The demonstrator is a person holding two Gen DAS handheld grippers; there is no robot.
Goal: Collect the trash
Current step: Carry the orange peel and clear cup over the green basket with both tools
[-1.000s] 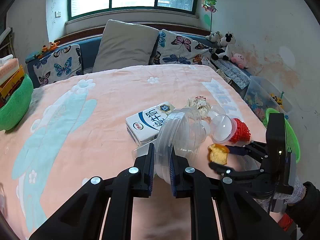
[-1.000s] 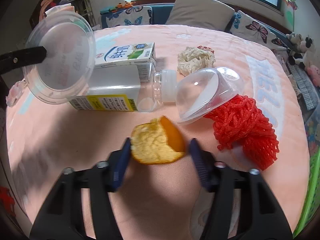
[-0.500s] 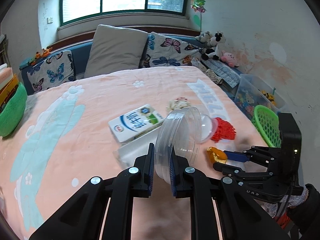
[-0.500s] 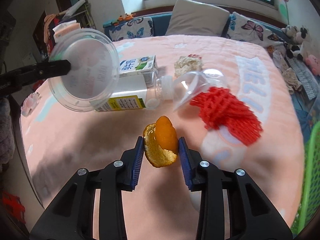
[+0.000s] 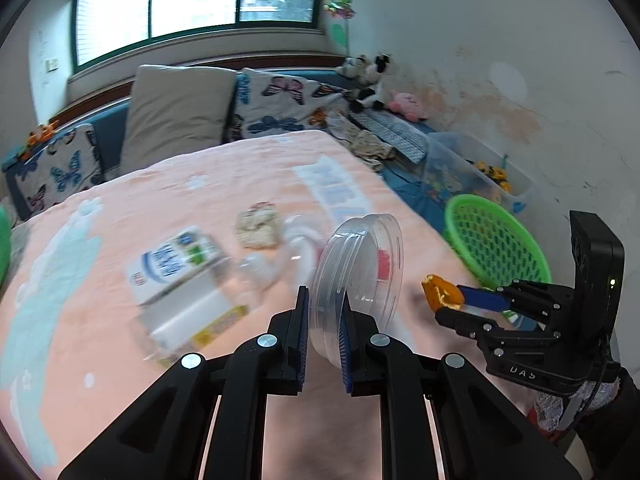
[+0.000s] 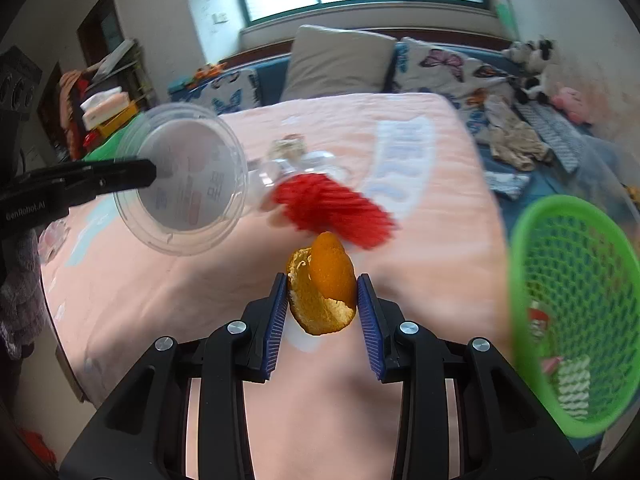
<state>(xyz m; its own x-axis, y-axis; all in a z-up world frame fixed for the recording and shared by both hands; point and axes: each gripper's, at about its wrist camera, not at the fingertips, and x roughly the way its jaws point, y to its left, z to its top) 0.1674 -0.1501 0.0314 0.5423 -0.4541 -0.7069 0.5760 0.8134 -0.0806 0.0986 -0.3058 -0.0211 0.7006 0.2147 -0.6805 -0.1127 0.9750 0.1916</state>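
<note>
My left gripper (image 5: pixel 322 308) is shut on a clear plastic lid (image 5: pixel 360 272) and holds it on edge above the pink bedspread (image 5: pixel 120 360); the lid also shows in the right wrist view (image 6: pixel 184 176). My right gripper (image 6: pixel 322 300) is shut on a piece of orange peel (image 6: pixel 324 292), lifted above the bed; it also shows in the left wrist view (image 5: pixel 442 294). A green mesh basket (image 6: pixel 576 308) with some trash inside stands off the bed's right edge, right of the peel. It also appears in the left wrist view (image 5: pixel 492 240).
On the bed lie a milk carton (image 5: pixel 176 264), a clear bottle with a yellow label (image 5: pixel 196 316), crumpled paper (image 5: pixel 258 226), a clear plastic dome (image 5: pixel 296 240) and red foam netting (image 6: pixel 332 208). Pillows (image 5: pixel 176 112) and plush toys (image 5: pixel 368 80) line the far side.
Both grippers have lifted and swung right with their loads. The green basket has come into the right wrist view and looms closer in the left.
</note>
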